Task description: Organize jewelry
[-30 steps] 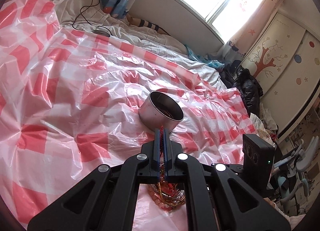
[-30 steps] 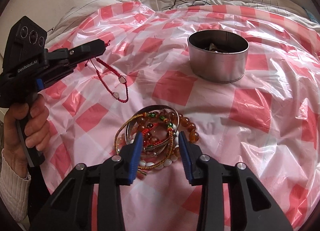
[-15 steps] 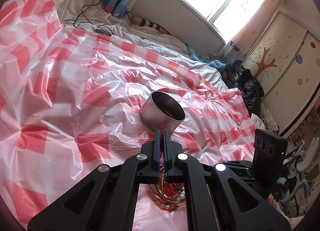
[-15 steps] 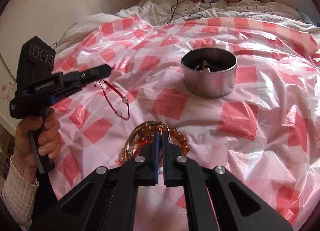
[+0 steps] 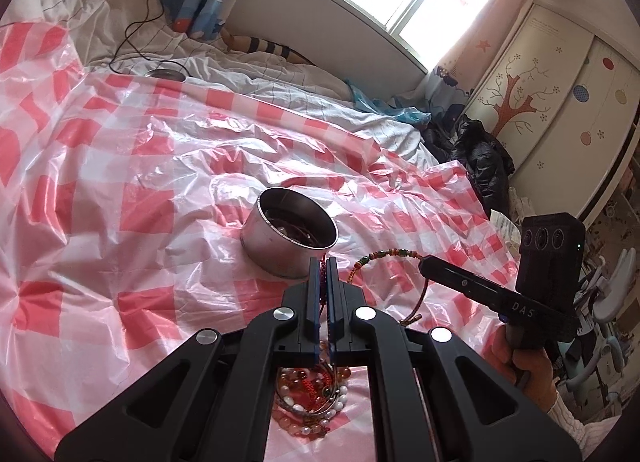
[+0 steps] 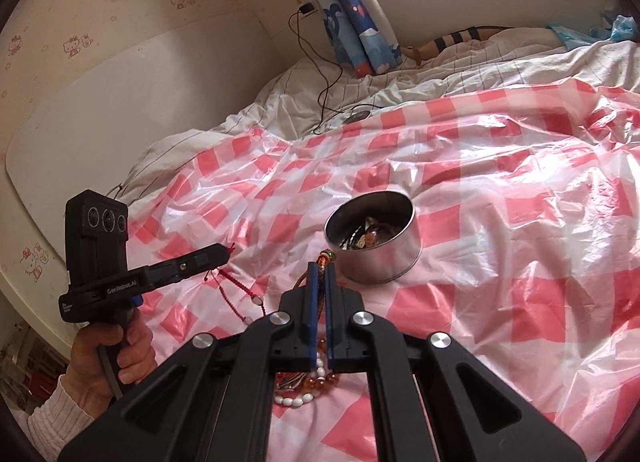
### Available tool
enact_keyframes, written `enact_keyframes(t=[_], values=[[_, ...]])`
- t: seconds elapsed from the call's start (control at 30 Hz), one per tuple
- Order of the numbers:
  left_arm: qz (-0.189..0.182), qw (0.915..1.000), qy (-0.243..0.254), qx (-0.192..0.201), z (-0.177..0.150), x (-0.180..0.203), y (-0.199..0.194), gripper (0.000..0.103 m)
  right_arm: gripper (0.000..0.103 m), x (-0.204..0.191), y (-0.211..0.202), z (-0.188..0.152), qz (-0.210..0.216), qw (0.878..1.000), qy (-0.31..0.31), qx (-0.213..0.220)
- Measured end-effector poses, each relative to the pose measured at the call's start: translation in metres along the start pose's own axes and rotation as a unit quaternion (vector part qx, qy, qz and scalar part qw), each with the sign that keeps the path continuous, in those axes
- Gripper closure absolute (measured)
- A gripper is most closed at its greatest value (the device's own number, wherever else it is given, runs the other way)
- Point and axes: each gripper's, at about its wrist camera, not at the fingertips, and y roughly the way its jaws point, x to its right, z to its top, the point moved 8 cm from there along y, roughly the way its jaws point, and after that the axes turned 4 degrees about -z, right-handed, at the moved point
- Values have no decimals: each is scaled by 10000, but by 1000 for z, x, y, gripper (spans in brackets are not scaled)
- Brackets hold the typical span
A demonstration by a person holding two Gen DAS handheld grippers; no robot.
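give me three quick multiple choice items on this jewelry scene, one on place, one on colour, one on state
1. Where is the round metal tin?
A. on the red-and-white checked plastic sheet
B. on the windowsill
C. in a hand

2. What colour is the beaded cord bracelet hanging from the left hand-held gripper?
A. blue
B. red
C. black

3. The right hand-held gripper is
A. wide open and empty
B. shut on a multicoloured cord bangle
C. inside the tin

Answers: 1 A, the tin stands on the sheet; 2 B, red cord; 3 B, the bangle hangs from its closed tip.
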Motion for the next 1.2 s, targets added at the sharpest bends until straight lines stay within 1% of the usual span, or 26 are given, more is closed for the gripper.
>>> enact_keyframes(t=[0.13, 0.27, 0.43, 0.6, 0.73, 0.83, 0.9, 0.93, 1.0, 1.03, 1.1, 1.13, 1.17, 1.2], values=[[-109, 9998, 133, -34, 19, 17, 16, 101, 99, 14, -4, 10, -78, 9996, 202, 194], [-257, 9992, 316, -5, 45, 37, 37, 101, 99, 28, -14, 19, -256, 9979, 379, 448], [-317, 9987, 397, -33, 71, 47, 70, 101, 99, 47, -22, 26, -355, 9955, 655, 591], [-264, 9987, 413, -146, 80, 43, 104, 101, 99, 53, -25, 28, -389, 9943, 739, 655], [-158, 9990, 294, -302, 74, 25, 130, 101, 99, 54, -25, 28, -415, 9943, 742, 649], [68, 9983, 239, -529, 62, 6, 149, 101, 99, 53, -25, 28, -419, 9943, 737, 646], [502, 9951, 307, -790, 52, -10, 160, 101, 99, 53, -24, 28, -423, 9943, 735, 639], [796, 9916, 390, -941, 46, -19, 165, 101, 99, 52, -23, 27, -417, 9944, 735, 629], [1235, 9822, 619, -1276, 35, -30, 170, 99, 99, 52, -23, 26, -424, 9946, 725, 616], [1360, 9784, 735, -1375, 31, -33, 170, 97, 99, 52, -22, 26, -427, 9946, 726, 609], [1406, 9756, 913, -1420, 29, -30, 163, 92, 99, 52, -21, 26, -440, 9945, 737, 595], [1443, 9747, 997, -1383, 31, -28, 158, 83, 99, 52, -20, 25, -456, 9945, 737, 589], [1426, 9755, 1041, -1315, 33, -24, 150, 71, 99, 53, -19, 25, -467, 9944, 745, 585], [1379, 9773, 1040, -1224, 36, -22, 142, 63, 99, 54, -19, 25, -475, 9943, 754, 584]])
